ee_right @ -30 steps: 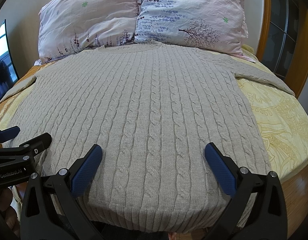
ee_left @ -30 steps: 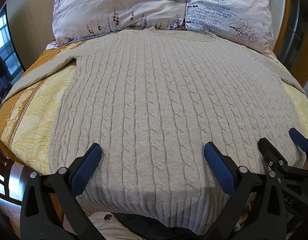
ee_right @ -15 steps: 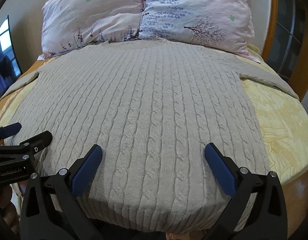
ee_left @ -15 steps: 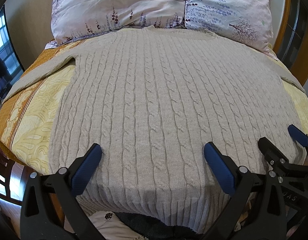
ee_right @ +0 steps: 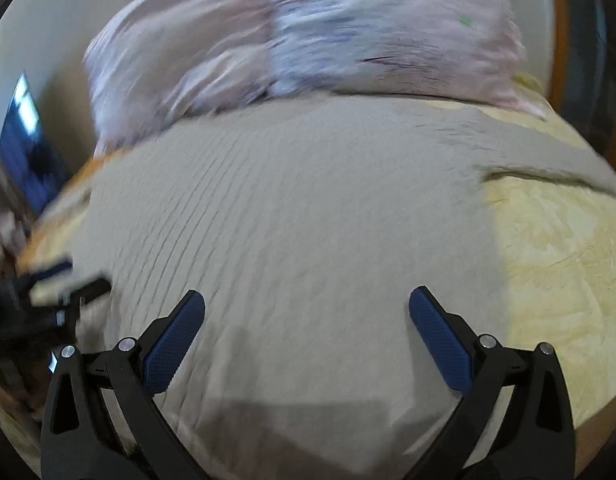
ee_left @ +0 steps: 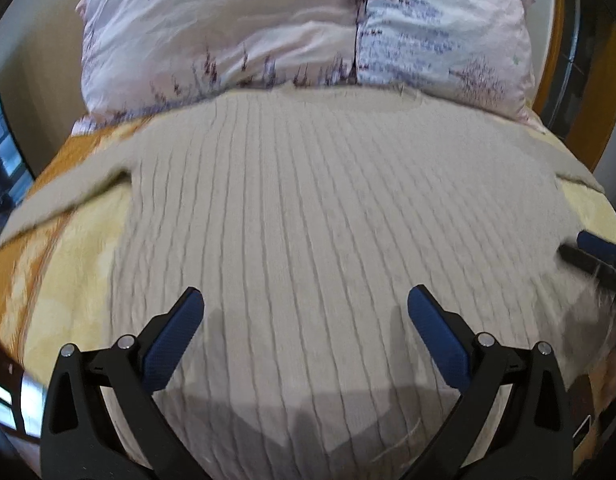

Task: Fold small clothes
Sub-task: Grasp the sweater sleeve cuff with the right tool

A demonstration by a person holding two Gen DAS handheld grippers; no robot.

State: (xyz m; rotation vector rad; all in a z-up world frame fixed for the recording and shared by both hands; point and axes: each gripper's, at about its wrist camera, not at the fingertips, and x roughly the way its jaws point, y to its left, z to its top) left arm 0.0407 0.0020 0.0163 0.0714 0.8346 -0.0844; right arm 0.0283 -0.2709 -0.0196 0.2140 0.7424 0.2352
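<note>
Both views have blurred since a moment ago. The left gripper [ee_left: 306, 312] and right gripper [ee_right: 307, 312], still spread empty, sweep farther over the sweater [ee_left: 328, 208] lying flat on the bed [ee_right: 556, 248]; folding looks imminent.

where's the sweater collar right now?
In the left wrist view, the sweater collar lies at the far end of the bed, against the two pillows.

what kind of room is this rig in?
Most likely a bedroom: two floral pillows sit at the head of a bed with a yellow patterned bedspread, and a beige knit sweater lies spread flat on it.
</note>
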